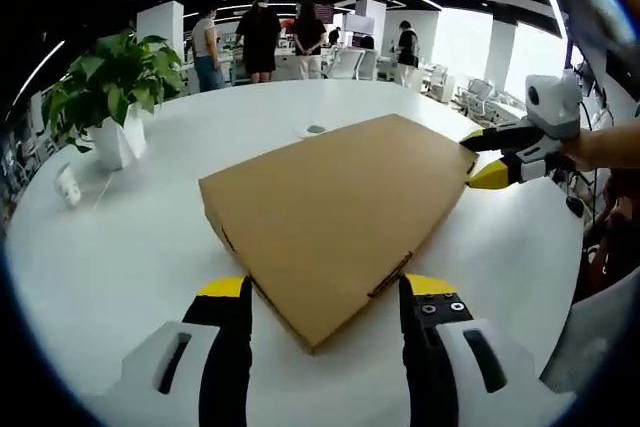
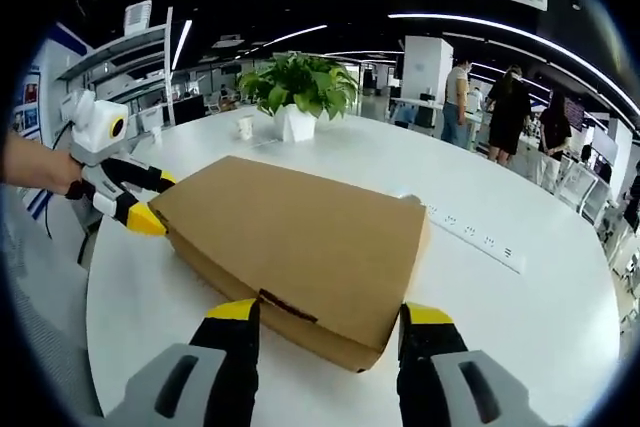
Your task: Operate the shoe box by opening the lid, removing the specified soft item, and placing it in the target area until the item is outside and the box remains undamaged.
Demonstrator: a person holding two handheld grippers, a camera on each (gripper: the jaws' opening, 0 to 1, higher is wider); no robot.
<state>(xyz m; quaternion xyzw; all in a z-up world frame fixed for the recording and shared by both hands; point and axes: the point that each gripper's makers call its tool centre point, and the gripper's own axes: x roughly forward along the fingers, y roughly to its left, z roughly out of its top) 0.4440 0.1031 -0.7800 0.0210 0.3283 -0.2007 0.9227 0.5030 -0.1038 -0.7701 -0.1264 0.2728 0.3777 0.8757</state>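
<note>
While the shoe box [image 1: 335, 212] lies shut on the white round table [image 1: 130, 247], the step in hand looks to be lifting its lid, and that wants care: one gripper should steady the base while the other eases the lid's edge upward without creasing the cardboard. The left gripper [image 1: 325, 292] stands with its jaws wide apart, one on each side of the box's near corner, close beside it but clamped on nothing. The right gripper [image 2: 330, 322] is likewise spread open around the opposite corner [image 2: 350, 352], holding nothing; whether its tips touch the cardboard I cannot tell. The soft item is presumably inside, unseen. A potted plant [image 2: 297, 92] stands well apart from the box.
</note>
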